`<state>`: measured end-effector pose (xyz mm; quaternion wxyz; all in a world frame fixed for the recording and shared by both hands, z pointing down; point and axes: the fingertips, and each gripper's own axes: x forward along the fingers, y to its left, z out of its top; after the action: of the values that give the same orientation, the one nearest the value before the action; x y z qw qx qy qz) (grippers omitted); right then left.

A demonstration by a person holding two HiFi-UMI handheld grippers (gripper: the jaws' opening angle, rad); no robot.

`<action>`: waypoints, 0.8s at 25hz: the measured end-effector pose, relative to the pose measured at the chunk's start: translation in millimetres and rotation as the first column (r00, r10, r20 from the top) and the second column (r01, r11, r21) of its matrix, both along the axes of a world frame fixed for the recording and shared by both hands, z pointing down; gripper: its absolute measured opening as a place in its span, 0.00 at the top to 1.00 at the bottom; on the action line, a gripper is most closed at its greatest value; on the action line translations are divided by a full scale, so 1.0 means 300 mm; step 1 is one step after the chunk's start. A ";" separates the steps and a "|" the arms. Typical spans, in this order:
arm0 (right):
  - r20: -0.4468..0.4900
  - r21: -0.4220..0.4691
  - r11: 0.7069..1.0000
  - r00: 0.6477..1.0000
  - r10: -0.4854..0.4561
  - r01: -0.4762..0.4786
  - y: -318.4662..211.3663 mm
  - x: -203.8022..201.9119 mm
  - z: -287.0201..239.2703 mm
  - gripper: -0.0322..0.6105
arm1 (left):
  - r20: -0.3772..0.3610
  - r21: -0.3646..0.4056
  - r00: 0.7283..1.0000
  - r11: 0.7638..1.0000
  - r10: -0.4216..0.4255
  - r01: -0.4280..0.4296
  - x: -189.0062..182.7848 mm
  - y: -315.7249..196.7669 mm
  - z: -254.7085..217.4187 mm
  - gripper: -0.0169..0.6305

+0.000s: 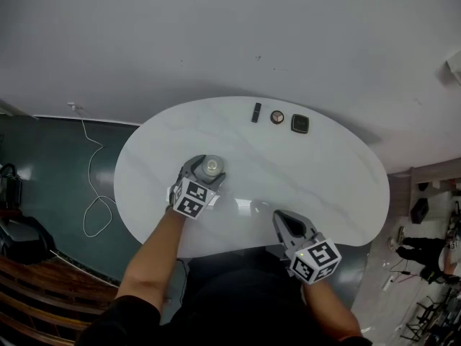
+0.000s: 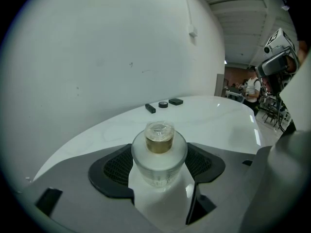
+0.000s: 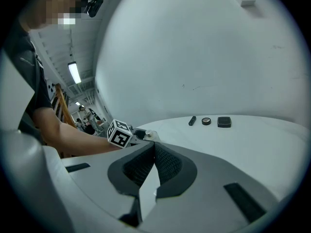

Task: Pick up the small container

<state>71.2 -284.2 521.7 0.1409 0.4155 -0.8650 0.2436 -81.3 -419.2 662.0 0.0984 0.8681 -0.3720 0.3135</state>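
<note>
The small container [image 1: 211, 166], a frosted clear jar with a narrower amber-filled cap [image 2: 159, 139], stands upright on the white oval table [image 1: 317, 171]. My left gripper [image 1: 208, 170] is open, and the jar sits between its black pads [image 2: 114, 166], close on both sides, with no clear squeeze on it. In the left gripper view the jar [image 2: 159, 161] fills the gap of the left gripper [image 2: 159, 171]. My right gripper [image 1: 278, 216] hovers near the table's front edge. It is shut, its pads meeting at the tip [image 3: 154, 147] with nothing between them.
At the table's far side lie a black bar [image 1: 256, 112], a small round disc [image 1: 277, 117] and a black square case [image 1: 300, 123]. A white cable [image 1: 94, 193] trails over the dark floor at left. A plain wall stands behind the table.
</note>
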 end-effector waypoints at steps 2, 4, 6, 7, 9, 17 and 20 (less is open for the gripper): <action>-0.002 -0.001 1.000 1.000 0.010 -0.011 0.000 0.013 0.001 0.96 | 0.001 0.002 1.000 1.000 0.005 -0.005 0.005 -0.006 0.003 0.45; -0.003 -0.002 1.000 1.000 0.022 -0.022 0.001 0.027 0.003 0.96 | 0.004 0.007 1.000 1.000 0.012 -0.012 0.010 -0.010 0.005 0.45; -0.001 -0.005 0.999 0.999 0.038 -0.038 0.002 0.043 0.003 0.96 | 0.009 0.015 1.000 1.000 0.021 -0.021 0.015 -0.014 0.007 0.45; 0.000 -0.007 0.999 0.999 0.046 -0.046 0.003 0.049 0.005 0.96 | 0.011 0.017 1.000 1.000 0.024 -0.025 0.017 -0.016 0.010 0.44; -0.002 -0.008 0.999 0.999 0.053 -0.054 0.003 0.057 0.008 0.96 | 0.012 0.017 0.999 0.999 0.030 -0.030 0.020 -0.020 0.017 0.44; -0.008 -0.019 0.997 0.997 0.073 -0.073 0.007 0.084 0.019 0.96 | -0.001 0.016 0.999 0.999 0.037 -0.037 0.046 -0.048 0.042 0.44; -0.009 -0.023 0.996 0.996 0.084 -0.084 -0.004 0.101 0.023 0.96 | -0.005 0.019 0.999 0.999 0.034 -0.034 0.057 -0.059 0.044 0.44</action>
<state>101.5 -285.5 528.6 0.1390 0.4510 -0.8432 0.2576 -64.3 -437.0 675.4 0.0857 0.8761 -0.3599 0.3091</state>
